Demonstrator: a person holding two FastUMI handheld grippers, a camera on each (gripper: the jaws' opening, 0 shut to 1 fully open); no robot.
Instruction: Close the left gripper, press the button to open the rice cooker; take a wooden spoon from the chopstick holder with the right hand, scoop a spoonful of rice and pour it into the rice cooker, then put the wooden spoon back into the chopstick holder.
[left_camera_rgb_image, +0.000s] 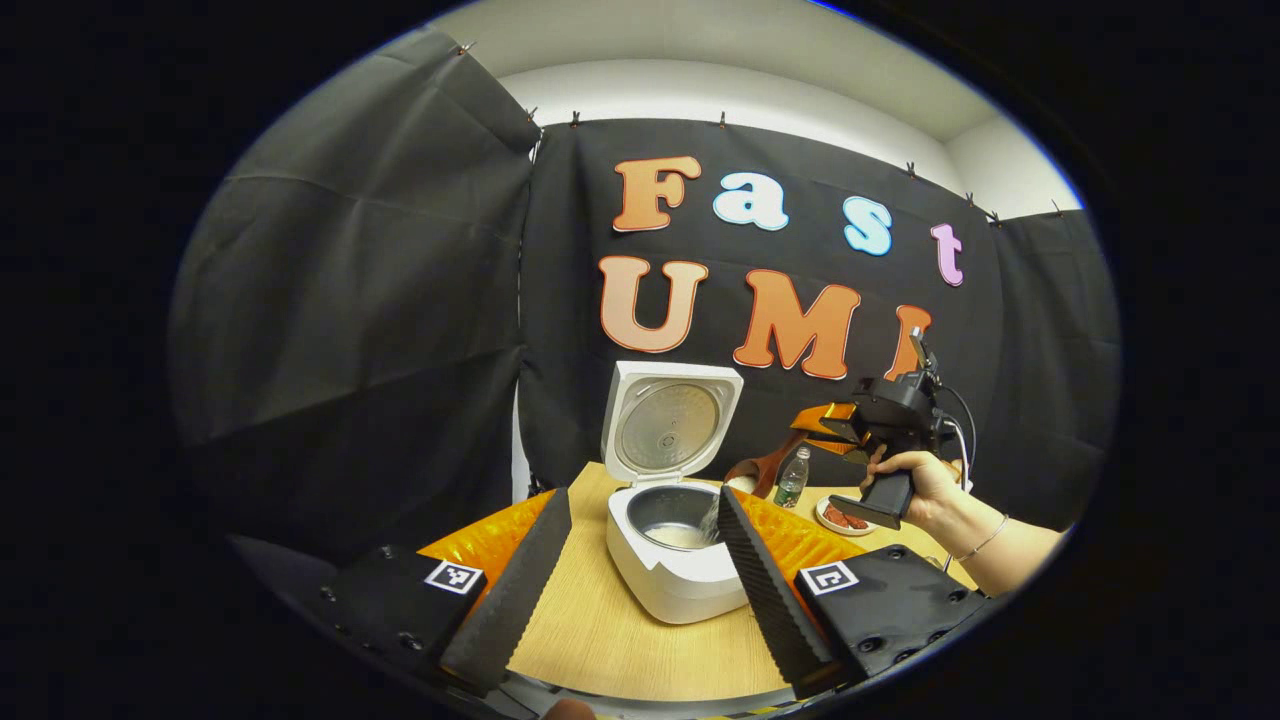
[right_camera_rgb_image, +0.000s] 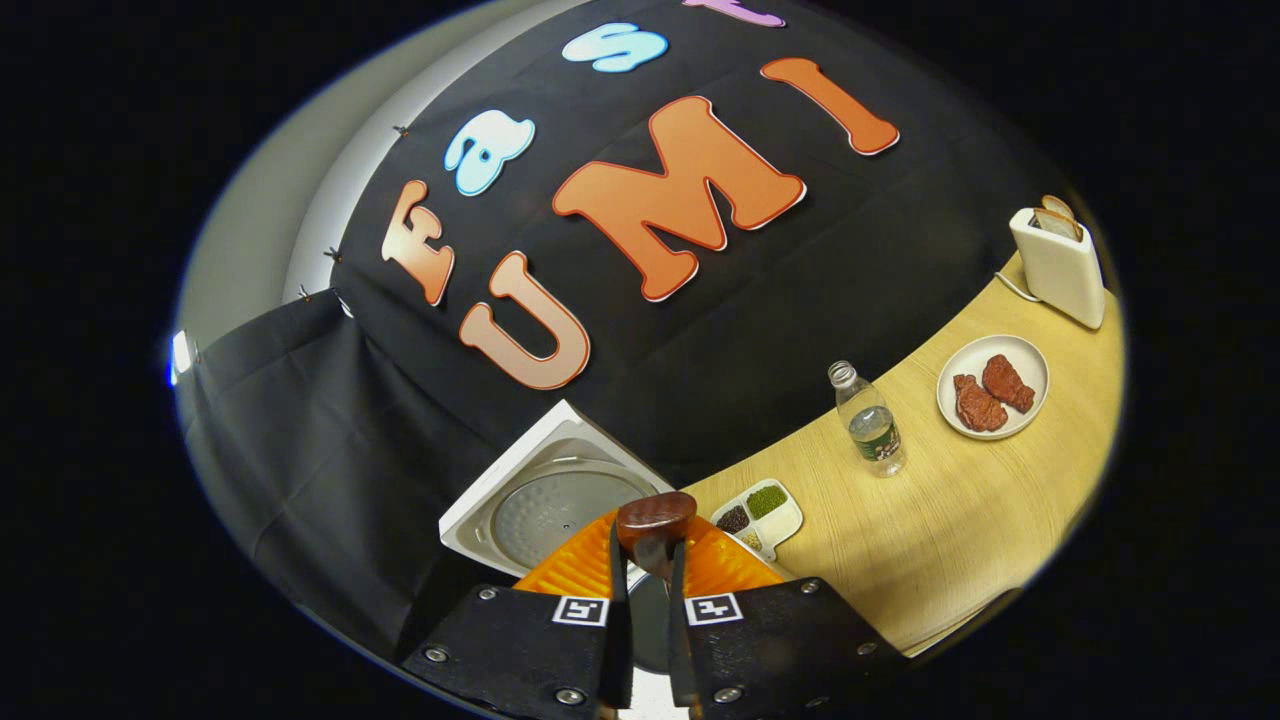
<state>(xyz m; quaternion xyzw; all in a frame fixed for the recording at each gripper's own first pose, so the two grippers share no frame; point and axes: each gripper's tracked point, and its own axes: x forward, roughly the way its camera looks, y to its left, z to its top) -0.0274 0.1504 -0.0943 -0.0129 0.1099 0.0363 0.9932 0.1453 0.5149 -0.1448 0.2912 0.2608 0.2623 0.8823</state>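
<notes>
- Rice falls in a thin pale stream in the left gripper view from the dark brown wooden spoon (right_camera_rgb_image: 655, 520) into the white rice cooker (left_camera_rgb_image: 676, 570), whose grey inner pot already holds a pale layer at the bottom.
- Spoon handle sits clamped between the two nearly closed fingers of the right gripper (right_camera_rgb_image: 648, 640); in the right gripper view the bowl is seen from behind, so its contents are hidden.
- Rice cooker's hinged lid (left_camera_rgb_image: 670, 422) stands upright and open, its round metal inner plate facing forward; the cooker's right side is partly covered by a finger (left_camera_rgb_image: 765, 590) of the left gripper (left_camera_rgb_image: 640, 570).
- Left gripper hovers in front of the cooker, fingers spread wide and empty.
- A person's hand (left_camera_rgb_image: 925, 485) grips the right gripper's handle above and right of the cooker; the forearm is cut off at the edge.
- Chopstick holder cannot be made out.
- Light wooden tabletop (right_camera_rgb_image: 950, 520) curves in front of black cloth walls, with a white ceiling above.
- White divided tray (right_camera_rgb_image: 762, 515) holds green, dark and pale grains in separate compartments, just beside the cooker.
- Clear plastic bottle (right_camera_rgb_image: 868, 420) stands upright, between the tray and a white round plate (right_camera_rgb_image: 1030, 365) bearing two reddish-brown pieces.
- White toaster (right_camera_rgb_image: 1060, 265) at the far end has bread in its slot.
</notes>
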